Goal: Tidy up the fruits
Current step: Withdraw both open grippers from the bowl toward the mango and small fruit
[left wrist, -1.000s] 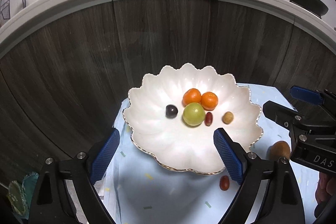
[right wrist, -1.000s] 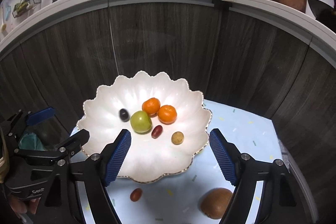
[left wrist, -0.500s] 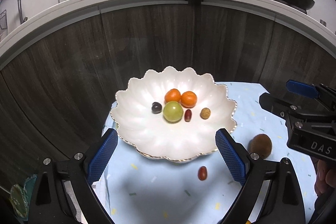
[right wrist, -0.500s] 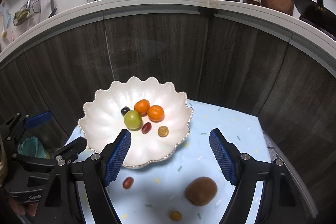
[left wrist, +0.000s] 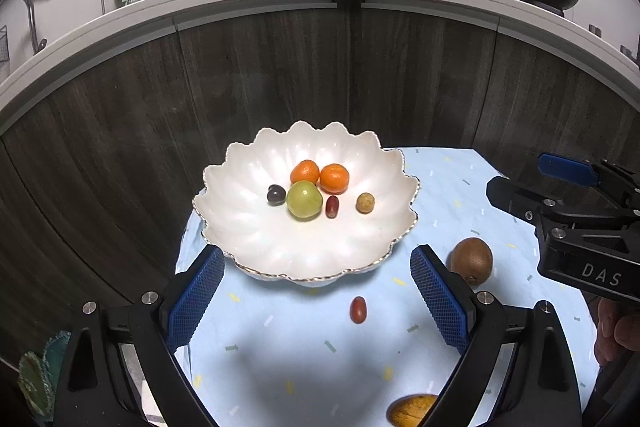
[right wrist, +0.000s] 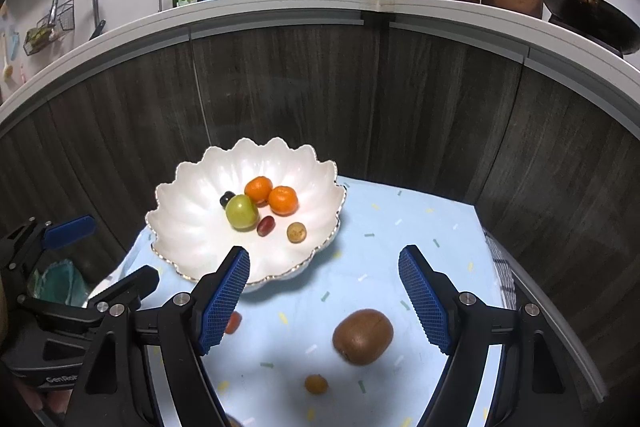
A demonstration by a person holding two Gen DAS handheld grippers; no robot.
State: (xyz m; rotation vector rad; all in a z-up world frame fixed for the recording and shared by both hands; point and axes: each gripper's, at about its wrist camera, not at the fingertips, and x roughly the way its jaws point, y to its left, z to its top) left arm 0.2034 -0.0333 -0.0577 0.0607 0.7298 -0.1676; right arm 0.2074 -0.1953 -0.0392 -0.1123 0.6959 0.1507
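Note:
A white scalloped bowl point(left wrist: 248, 227) point(right wrist: 188, 227) holds two oranges point(left wrist: 320, 177), a green fruit point(left wrist: 304, 200), a dark grape point(left wrist: 276, 194), a red grape point(left wrist: 332, 206) and a small tan fruit point(left wrist: 365, 203). On the light blue cloth lie a brown kiwi point(left wrist: 471, 260) point(right wrist: 362, 336), a red grape point(left wrist: 358, 309) point(right wrist: 233, 322) and a small orange fruit point(right wrist: 316, 384) point(left wrist: 412, 409). My left gripper point(left wrist: 316, 301) is open and empty, in front of the bowl. My right gripper point(right wrist: 324, 299) is open and empty, above the kiwi.
A dark wood cabinet wall point(left wrist: 320, 75) stands behind the small table. A white counter point(right wrist: 360, 7) above carries dishes, soap and a wok. The cloth's right edge point(right wrist: 500, 279) drops off. A green mat point(right wrist: 56, 283) lies at the lower left.
Both grippers have pulled back from the bowl and risen. The bowl looks smaller, and the kiwi, red grape and small orange fruit on the cloth have come into view.

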